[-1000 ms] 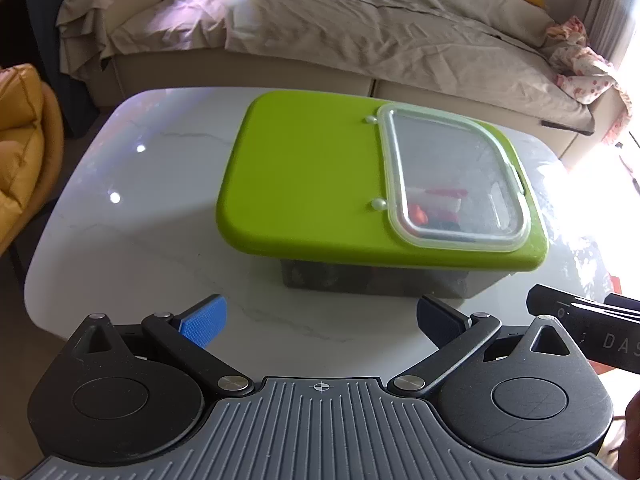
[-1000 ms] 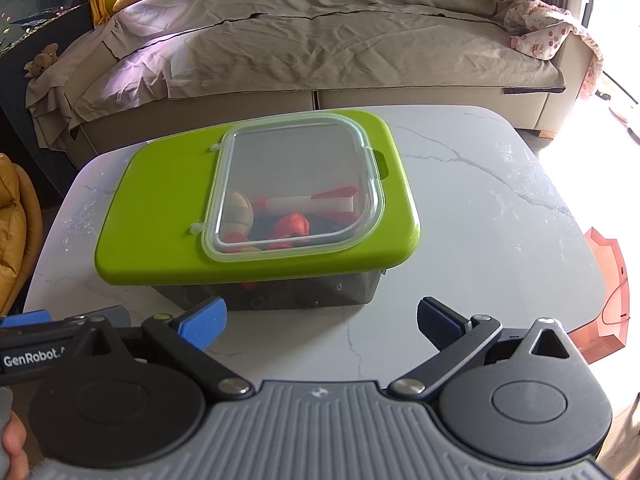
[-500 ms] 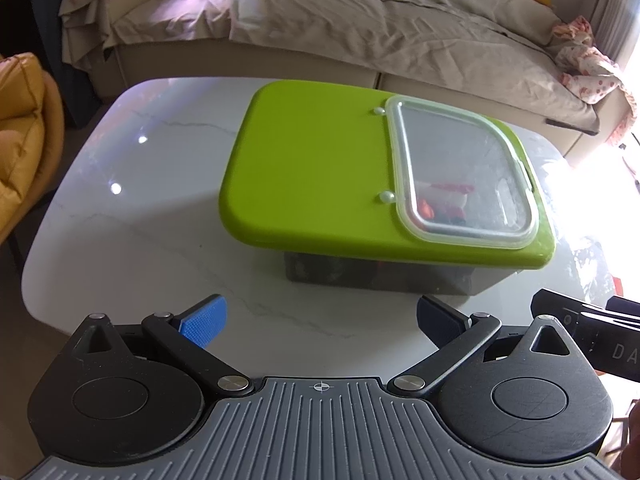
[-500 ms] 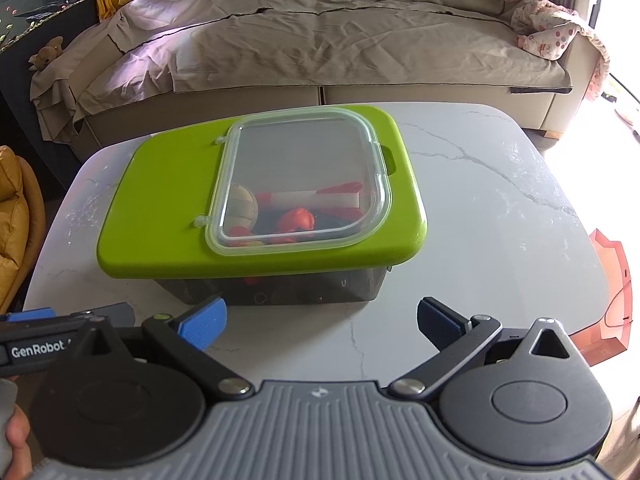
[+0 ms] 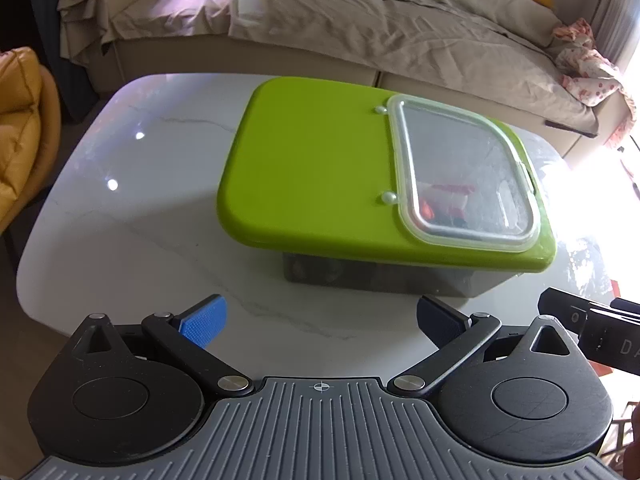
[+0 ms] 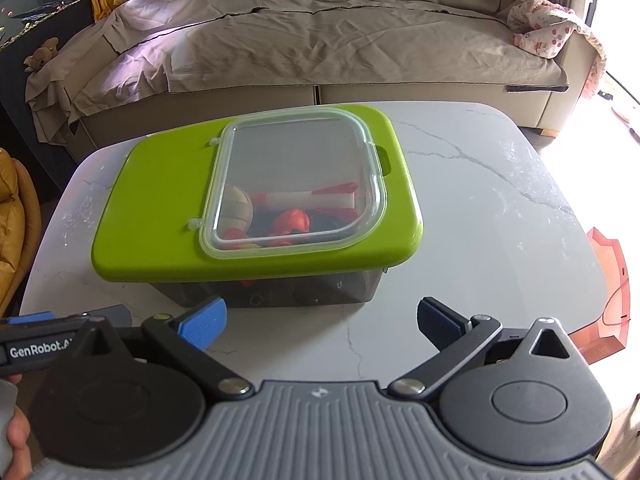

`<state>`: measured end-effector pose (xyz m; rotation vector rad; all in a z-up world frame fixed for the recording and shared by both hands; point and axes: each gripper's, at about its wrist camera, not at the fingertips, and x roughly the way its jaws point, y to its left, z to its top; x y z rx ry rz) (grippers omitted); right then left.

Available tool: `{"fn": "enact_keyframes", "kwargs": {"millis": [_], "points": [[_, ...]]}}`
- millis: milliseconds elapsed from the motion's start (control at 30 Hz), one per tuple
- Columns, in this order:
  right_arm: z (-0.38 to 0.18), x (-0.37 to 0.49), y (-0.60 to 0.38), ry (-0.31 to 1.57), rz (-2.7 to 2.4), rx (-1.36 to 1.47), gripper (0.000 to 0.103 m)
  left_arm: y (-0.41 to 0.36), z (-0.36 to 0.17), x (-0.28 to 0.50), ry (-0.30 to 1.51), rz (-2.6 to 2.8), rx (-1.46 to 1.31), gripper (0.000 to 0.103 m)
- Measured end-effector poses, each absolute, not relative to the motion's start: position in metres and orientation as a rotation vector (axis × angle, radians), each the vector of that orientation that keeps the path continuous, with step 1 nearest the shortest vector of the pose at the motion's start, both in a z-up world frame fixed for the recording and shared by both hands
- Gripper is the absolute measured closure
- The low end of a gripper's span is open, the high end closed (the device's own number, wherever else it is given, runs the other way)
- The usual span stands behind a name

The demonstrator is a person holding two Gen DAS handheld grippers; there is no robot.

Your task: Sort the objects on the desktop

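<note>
A dark storage box with a lime green lid [image 5: 312, 168] stands on the white marble table [image 5: 120, 216]; it also shows in the right wrist view [image 6: 160, 208]. Its clear hatch [image 6: 296, 180] is shut. Through it I see a wooden ball [image 6: 236, 208], red toys [image 6: 294, 220] and a white stick [image 6: 308, 200]. My left gripper [image 5: 320, 320] is open and empty, near the table's front edge, short of the box. My right gripper [image 6: 320, 318] is open and empty, just in front of the box.
A covered sofa [image 6: 320, 40] runs behind the table. A yellow chair [image 5: 20, 120] stands at the left. An orange-brown container [image 6: 604, 280] sits off the table's right edge. The left gripper's body [image 6: 40, 348] shows at the left of the right wrist view.
Both grippers have drawn back and risen a little, so the box sits farther and more centred in view. Jaws stay open. The box has not moved.
</note>
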<state>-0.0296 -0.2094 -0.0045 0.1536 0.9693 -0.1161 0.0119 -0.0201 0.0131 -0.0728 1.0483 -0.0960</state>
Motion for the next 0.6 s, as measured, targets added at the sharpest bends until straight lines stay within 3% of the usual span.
{"fn": "enact_keyframes", "kwargs": {"millis": [600], "points": [[-0.006, -0.0313, -0.2025, 0.943, -0.121, 0.084, 0.0, -0.0205, 0.0153, 0.0109, 1.017, -0.077, -0.052, 0.0]]}}
